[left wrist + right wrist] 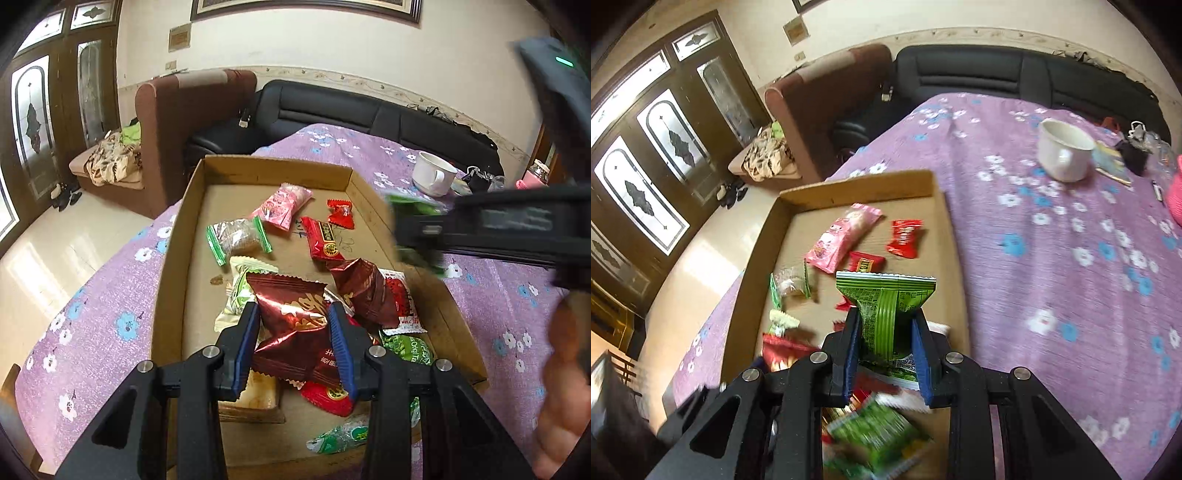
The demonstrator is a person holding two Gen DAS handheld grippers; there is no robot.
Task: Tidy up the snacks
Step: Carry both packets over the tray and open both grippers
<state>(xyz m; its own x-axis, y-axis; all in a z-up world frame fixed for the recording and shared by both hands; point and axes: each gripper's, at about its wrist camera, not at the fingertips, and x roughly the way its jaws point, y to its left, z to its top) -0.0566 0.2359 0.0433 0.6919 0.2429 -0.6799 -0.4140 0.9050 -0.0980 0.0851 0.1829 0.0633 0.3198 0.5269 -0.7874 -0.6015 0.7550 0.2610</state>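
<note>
Snack packets litter the cardboard box (173,258); left fingers (293,332) clamp a maroon packet (295,314), right fingers (886,343) a green packet (886,295).

Left gripper (293,332) fingers (246,332) clamp maroon packet (291,314)

I see a table under a purple flowered cloth (1034,258). On it lies a cardboard tray (173,266); beyond the tray's far right corner stands a white cup (1063,155), small clutter behind it.
</note>
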